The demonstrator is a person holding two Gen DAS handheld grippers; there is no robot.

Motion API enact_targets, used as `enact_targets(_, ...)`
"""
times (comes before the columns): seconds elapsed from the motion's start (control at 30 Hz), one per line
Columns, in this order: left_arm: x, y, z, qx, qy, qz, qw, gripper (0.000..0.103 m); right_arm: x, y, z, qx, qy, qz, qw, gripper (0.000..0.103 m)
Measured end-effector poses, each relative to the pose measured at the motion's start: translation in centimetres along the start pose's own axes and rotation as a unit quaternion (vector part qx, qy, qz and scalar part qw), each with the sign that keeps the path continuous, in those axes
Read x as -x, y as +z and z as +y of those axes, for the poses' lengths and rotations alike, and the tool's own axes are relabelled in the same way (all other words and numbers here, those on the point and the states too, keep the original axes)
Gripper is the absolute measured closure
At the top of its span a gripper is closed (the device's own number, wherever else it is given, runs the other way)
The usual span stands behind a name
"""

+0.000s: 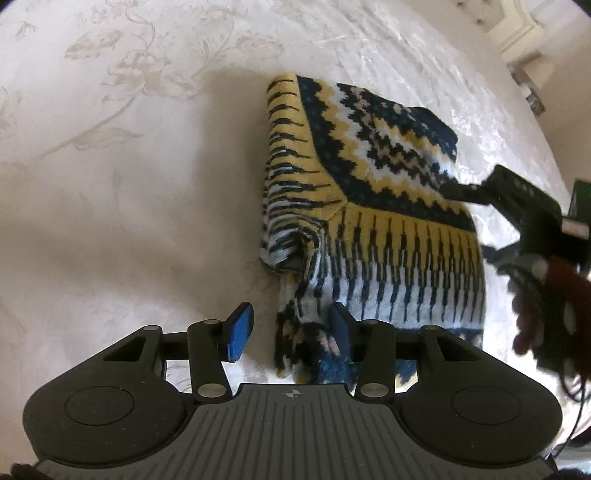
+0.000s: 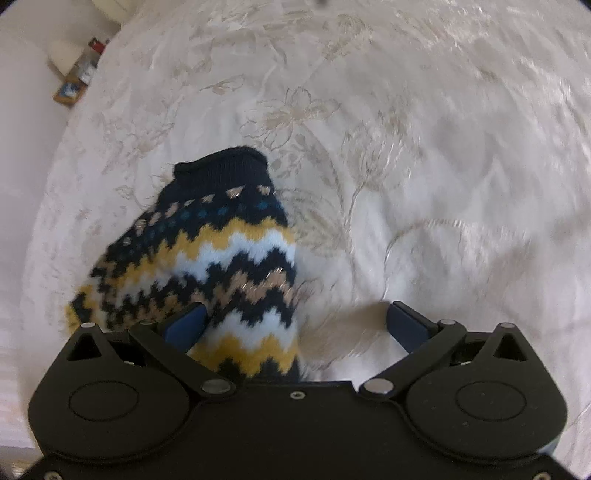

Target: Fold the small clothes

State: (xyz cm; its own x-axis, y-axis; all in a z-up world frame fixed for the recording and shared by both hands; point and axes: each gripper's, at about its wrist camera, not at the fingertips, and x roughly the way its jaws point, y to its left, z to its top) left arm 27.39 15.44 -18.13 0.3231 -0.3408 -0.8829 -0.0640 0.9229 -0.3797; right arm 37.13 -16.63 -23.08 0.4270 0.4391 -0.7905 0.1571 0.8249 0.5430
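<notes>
A knitted sweater in navy, yellow and white zigzags lies folded on a white embroidered bedspread. In the left wrist view my left gripper hovers at the sweater's near left corner. Its blue pads are apart; the right pad is against the cloth and the left one is over bare bedspread. My right gripper, held by a hand, reaches the sweater's right edge. In the right wrist view the right gripper stands wide open. The sweater, navy ribbed end pointing away, lies beside its left pad.
The bedspread stretches wide on every side of the sweater. Past its far left edge in the right wrist view sit a small box and bottles. White furniture shows beyond the bed at the top right of the left wrist view.
</notes>
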Motion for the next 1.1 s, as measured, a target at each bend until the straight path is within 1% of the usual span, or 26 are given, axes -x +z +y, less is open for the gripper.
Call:
enact_targets(0.1,-1.0,0.6,0.2,0.012,-0.032,0.011,0.9993,0.058,0.1,-0.9,-0.4,-0.002,0.037,0.012,0.999,0.0)
enact_targets(0.17,-1.8,1.1,-0.3,0.014,-0.045,0.018,0.9987,0.057,0.0,-1.5,-0.5,-0.004,0.059,0.023,0.998,0.0)
enact_targets(0.23,-2.8,1.7,-0.9,0.007,-0.049,0.026,0.9984,0.054,0.1,-2.0,-0.5,-0.002,0.075,0.031,0.997,0.0)
enact_targets(0.3,-3.8,2.3,-1.4,0.005,-0.057,0.035,0.9977,0.051,-0.1,-2.4,-0.5,-0.002,0.086,0.038,0.996,0.0)
enact_targets(0.37,-4.7,2.8,-1.8,0.004,-0.068,0.043,0.9967,0.042,-0.1,-2.8,-0.5,0.001,0.096,0.046,0.994,0.0)
enact_targets(0.47,-5.2,3.1,-2.0,0.0,-0.078,0.052,0.9956,0.04,-0.4,-3.1,-0.3,0.004,0.108,0.062,0.992,0.0)
enact_targets(0.53,-5.2,3.4,-1.9,0.001,-0.09,0.062,0.994,0.041,-0.6,-3.2,0.0,0.009,0.107,0.065,0.992,0.0)
enact_targets(0.57,-5.2,3.5,-1.7,0.005,-0.099,0.064,0.993,0.047,-0.7,-3.3,0.2,0.012,0.105,0.066,0.992,0.0)
enact_targets(0.6,-5.3,3.6,-1.5,0.009,-0.113,0.067,0.9913,0.06,-0.9,-3.4,0.4,0.014,0.104,0.067,0.992,0.0)
enact_targets(0.63,-5.2,3.6,-1.2,0.014,-0.126,0.071,0.9894,0.065,-0.8,-3.5,0.4,0.015,0.103,0.069,0.992,0.0)
enact_targets(0.67,-5.1,3.6,-1.0,0.018,-0.133,0.075,0.9882,0.074,-0.8,-3.6,0.5,0.015,0.103,0.072,0.992,0.0)
enact_targets(0.7,-5.0,3.6,-0.8,0.02,-0.139,0.08,0.9868,0.083,-0.7,-3.7,0.6,0.018,0.103,0.073,0.992,0.009)
enact_targets(0.73,-5.1,3.6,-0.8,0.018,-0.145,0.086,0.9856,0.084,-0.6,-3.8,0.9,0.027,0.1,0.074,0.992,0.018)
enact_targets(0.77,-4.9,3.5,-0.9,0.013,-0.146,0.086,0.9854,0.084,-0.5,-3.9,1.2,0.039,0.087,0.074,0.993,0.033)
enact_targets(0.8,-4.7,3.4,-1.1,0.007,-0.148,0.085,0.9854,0.086,-0.3,-4.0,1.3,0.048,0.088,0.074,0.992,0.039)
enact_targets(0.87,-4.3,3.0,-1.5,0.004,-0.162,0.087,0.9829,0.087,0.4,-4.0,1.4,0.053,0.092,0.073,0.992,0.046)
enact_targets(0.9,-4.0,2.7,-1.8,0.006,-0.167,0.086,0.9823,0.087,0.8,-4.0,1.4,0.054,0.09,0.075,0.992,0.047)
enact_targets(1.0,-3.1,1.5,-2.7,0.003,-0.168,0.08,0.9826,0.087,2.2,-4.5,1.6,0.067,0.089,0.079,0.991,0.049)
enact_targets(1.1,-2.2,-0.6,-3.5,0.009,-0.172,0.078,0.9819,0.086,3.7,-5.9,1.0,0.075,0.08,0.088,0.99,0.049)
